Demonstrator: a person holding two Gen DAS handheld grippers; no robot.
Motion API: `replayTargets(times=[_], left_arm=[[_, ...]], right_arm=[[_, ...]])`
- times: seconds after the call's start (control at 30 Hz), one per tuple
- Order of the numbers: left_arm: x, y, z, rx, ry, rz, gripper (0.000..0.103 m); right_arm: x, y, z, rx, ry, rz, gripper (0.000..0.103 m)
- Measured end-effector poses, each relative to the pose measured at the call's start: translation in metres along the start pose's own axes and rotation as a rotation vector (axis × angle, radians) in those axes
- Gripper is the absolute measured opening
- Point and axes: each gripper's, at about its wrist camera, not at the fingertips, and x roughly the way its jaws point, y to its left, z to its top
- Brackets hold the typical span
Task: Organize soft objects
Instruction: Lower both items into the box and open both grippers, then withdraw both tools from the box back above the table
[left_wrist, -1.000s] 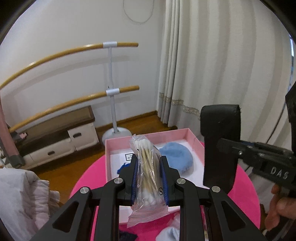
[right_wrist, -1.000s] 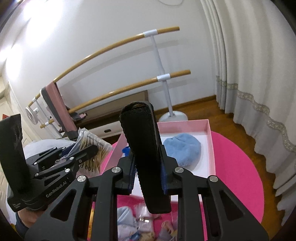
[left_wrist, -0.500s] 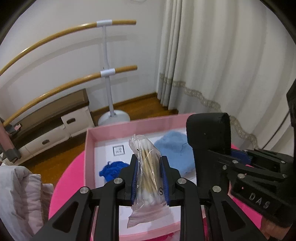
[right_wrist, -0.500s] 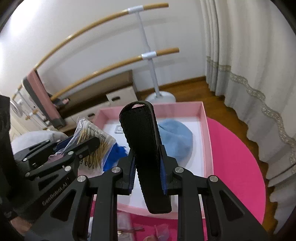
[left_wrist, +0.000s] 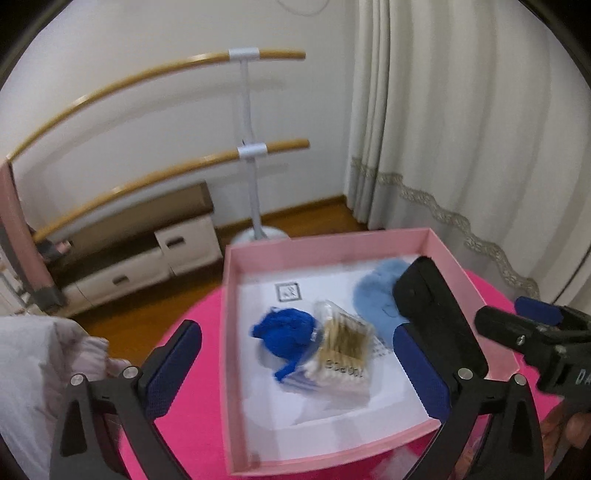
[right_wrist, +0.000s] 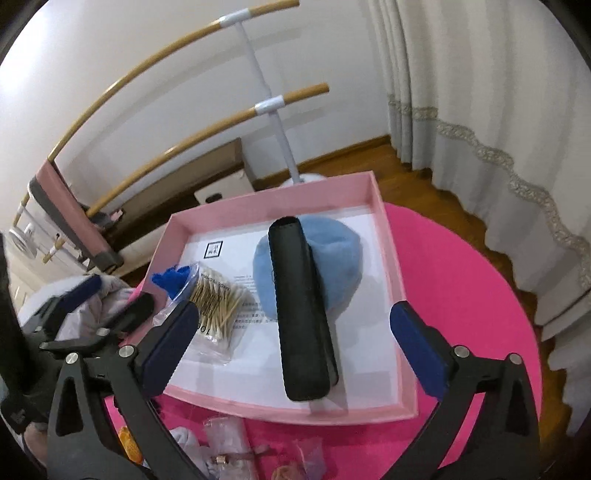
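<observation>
Left gripper (left_wrist: 295, 373): jaws just sprung wide, nothing between them; hangs over the pink box (right_wrist: 391, 254)
Right gripper (right_wrist: 295, 339): jaws just opened too, empty
Cotton swab bag (left_wrist: 341, 350): lies in the box, touching the blue yarn (left_wrist: 286, 332)
Black case (right_wrist: 301, 314): lies in the box, leaning on the light blue puff (right_wrist: 340, 254)
Leftovers: small bags (right_wrist: 225, 439) wait on the pink table (right_wrist: 454, 295), likely next

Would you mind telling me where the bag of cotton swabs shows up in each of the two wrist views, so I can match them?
Left wrist view: the bag of cotton swabs lies centre frame in the pink box, just right of the dark blue yarn.
Right wrist view: the bag sits left of centre, partly behind the right tool's left finger.
Shared landmark: the light blue pouf under the black case.
</observation>
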Motion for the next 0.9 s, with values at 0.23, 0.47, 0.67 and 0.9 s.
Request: replayTargets(times=[0.23,0.47,0.67,0.9], left_arm=[[-0.048,-0.008,-0.019,0.034,-0.087,0.066,0.103],[-0.096,-0.012,-0.061,0.039,-0.181,0.083,0.103],[-0.134,-0.001,-0.111,0.022,-0.231,0.096,0.103],[-0.181,-0.004,-0.178,0.039,-0.251,0.128,0.103]], right_arm=[[-0.051,0.019,-0.014,0.001,-0.100,0.027,0.103],[-0.119,0.044,-0.046,-0.030,-0.225,0.024,0.103],[-0.171,0.049,-0.085,-0.020,-0.317,0.014,0.103],[-0.213,0.056,-0.137,-0.025,-0.377,-0.041,0.103]])
